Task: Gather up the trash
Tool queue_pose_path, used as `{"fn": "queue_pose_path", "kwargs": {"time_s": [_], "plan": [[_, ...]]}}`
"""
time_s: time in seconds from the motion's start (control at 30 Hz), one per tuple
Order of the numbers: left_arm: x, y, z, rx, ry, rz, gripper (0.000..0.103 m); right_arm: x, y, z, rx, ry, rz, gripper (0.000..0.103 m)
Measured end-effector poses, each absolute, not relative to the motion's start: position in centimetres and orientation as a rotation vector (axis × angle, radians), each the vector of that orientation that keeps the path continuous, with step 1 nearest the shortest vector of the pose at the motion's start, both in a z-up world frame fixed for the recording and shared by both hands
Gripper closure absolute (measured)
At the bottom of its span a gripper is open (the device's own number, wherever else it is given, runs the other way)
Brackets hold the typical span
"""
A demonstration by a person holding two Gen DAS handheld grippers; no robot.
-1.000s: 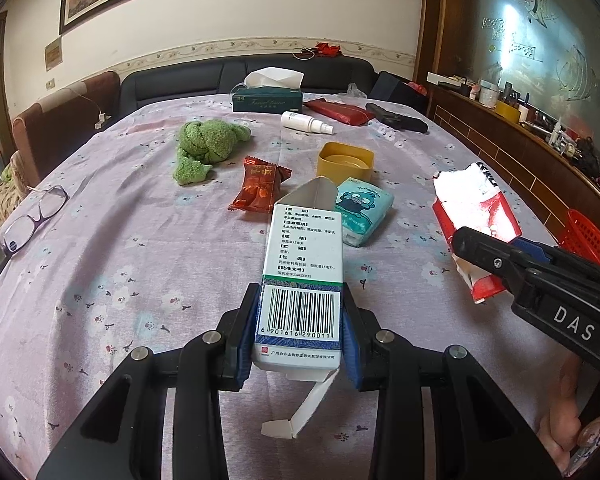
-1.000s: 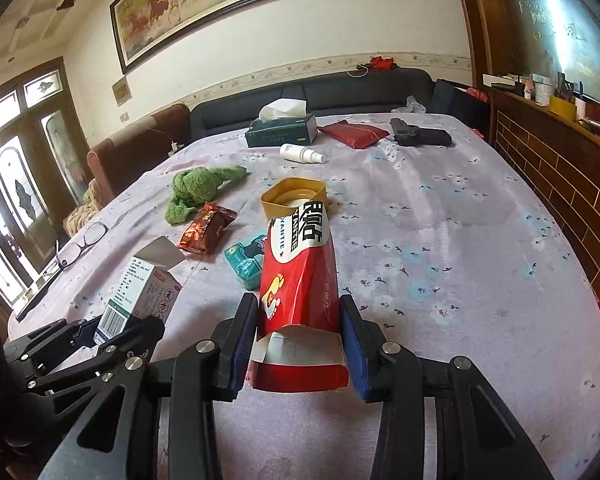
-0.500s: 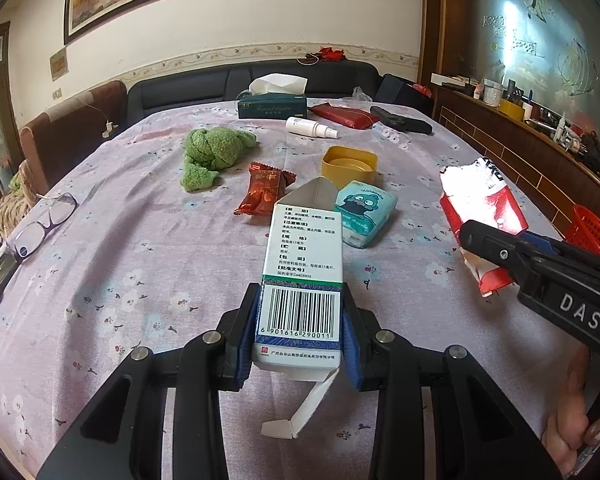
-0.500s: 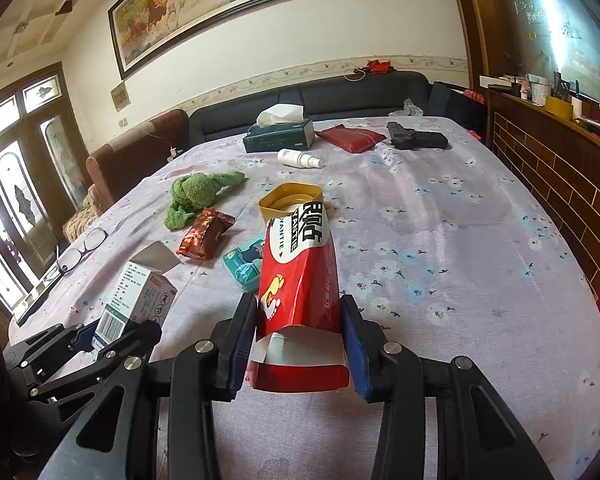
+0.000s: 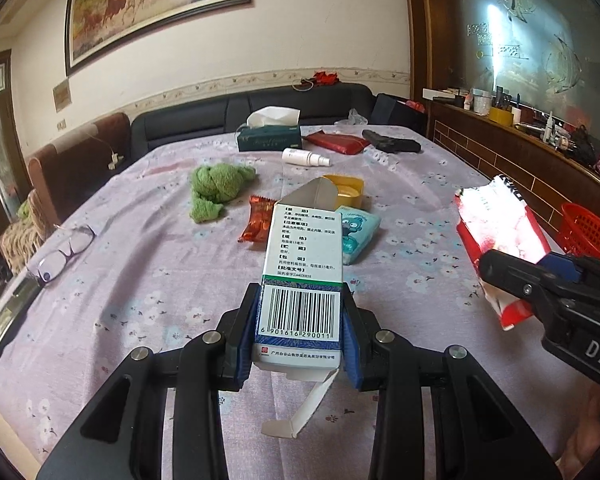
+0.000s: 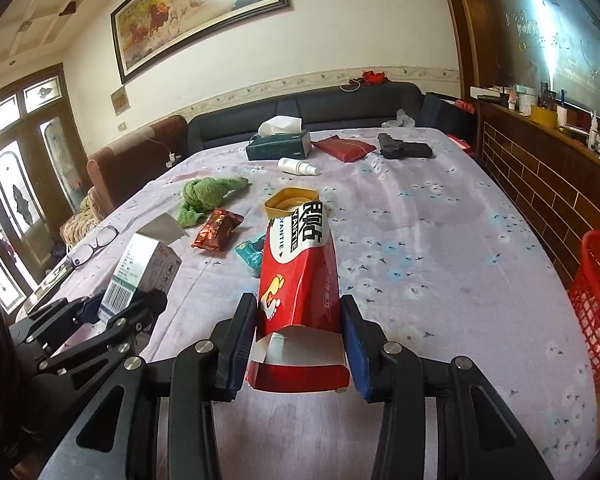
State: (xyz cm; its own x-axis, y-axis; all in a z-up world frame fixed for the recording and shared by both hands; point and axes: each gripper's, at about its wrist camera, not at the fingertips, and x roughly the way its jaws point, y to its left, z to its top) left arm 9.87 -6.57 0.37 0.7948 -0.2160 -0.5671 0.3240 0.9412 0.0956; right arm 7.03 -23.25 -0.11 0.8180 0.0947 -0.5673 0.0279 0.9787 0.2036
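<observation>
- We see the table (image 5: 148,280), draped in a lilac flowered cloth, filling both wrist views, with a dark sofa (image 6: 340,108) at its far end.
- Off the table's right edge stands a red basket (image 6: 596,304).
- Our right gripper (image 6: 300,344) is clamped on a red carton (image 6: 300,280), its blue pads pressed to the carton's two long sides; the carton is held up above the cloth, its near flap hanging open.
- Our left gripper (image 5: 300,332) is closed on a white medicine box (image 5: 306,264), barcode facing up, both end flaps open; the box is lifted above the table, left of the red carton.
- At the far end lies a green tissue box (image 5: 269,138), with a red pouch (image 5: 336,142) and a black object (image 5: 392,144) to its right.
- A green cloth (image 5: 218,184) lies bunched left of centre.
- A yellow lid (image 5: 346,190) sits near the middle, partly hidden behind the held box in the left view.
- A teal tissue pack (image 5: 358,232) lies just in front of the lid.
- A red snack wrapper (image 6: 218,230) lies between the green cloth and the teal pack.
- A white spray bottle (image 5: 304,157) lies on its side near the tissue box.
- A pair of glasses (image 5: 64,252) rests by the left edge.
</observation>
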Motion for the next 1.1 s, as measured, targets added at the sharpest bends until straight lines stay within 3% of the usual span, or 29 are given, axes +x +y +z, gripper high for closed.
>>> {"fn": "queue_pose_path", "kwargs": {"time_s": [1.1], "plan": [[7.6,-7.9,0.6,0.258,0.549,-0.307,0.068,4.7,-23.8,0.7,0.228,0.591,0.022,0.057]]}}
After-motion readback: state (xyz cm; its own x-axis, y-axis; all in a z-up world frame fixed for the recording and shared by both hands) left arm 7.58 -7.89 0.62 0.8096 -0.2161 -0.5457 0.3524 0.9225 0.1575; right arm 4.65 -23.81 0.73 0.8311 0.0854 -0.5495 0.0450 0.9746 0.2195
